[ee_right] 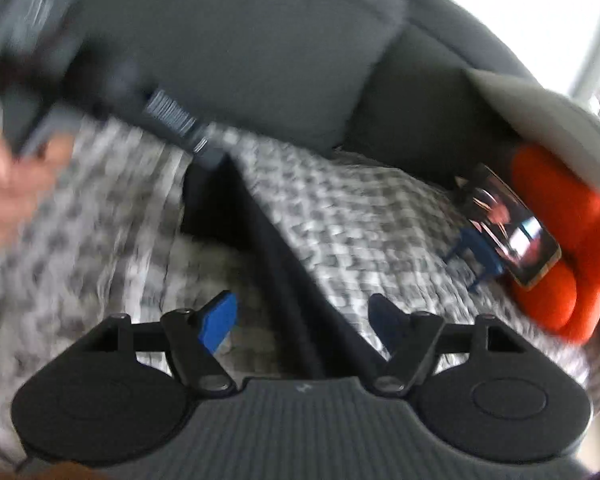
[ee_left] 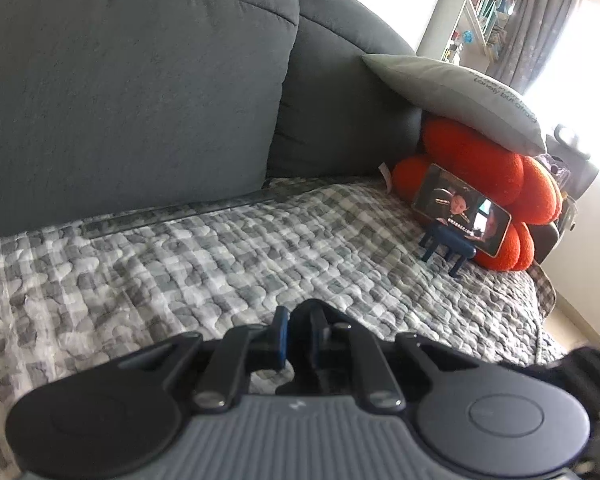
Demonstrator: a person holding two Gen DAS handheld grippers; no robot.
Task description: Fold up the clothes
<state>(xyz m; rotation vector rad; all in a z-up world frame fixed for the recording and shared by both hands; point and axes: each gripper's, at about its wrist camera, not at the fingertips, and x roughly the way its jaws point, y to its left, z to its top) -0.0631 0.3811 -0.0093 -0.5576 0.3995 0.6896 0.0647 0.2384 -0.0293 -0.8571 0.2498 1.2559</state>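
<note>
Currently, the dark garment (ee_right: 259, 232) hangs as 1 taut band above the checked quilt (ee_left: 179, 264), well to the left of the phone (ee_left: 462, 214) as the right wrist view shows it. The upper end of the band runs to the left tool (ee_left: 300, 320), whose 2 pads are pressed together with a dark fold of cloth between them. The lower end passes between the 2 spread fingers of the right tool (ee_right: 302, 316), which grips nothing. Motion blur hides which part of the garment this is.

Handling judgement: the cloth appears light, limp and non-fragile. It will sag wherever it is unsupported. Take hold at an edge or corner, away from the phone, and keep the span tensioned.
</note>
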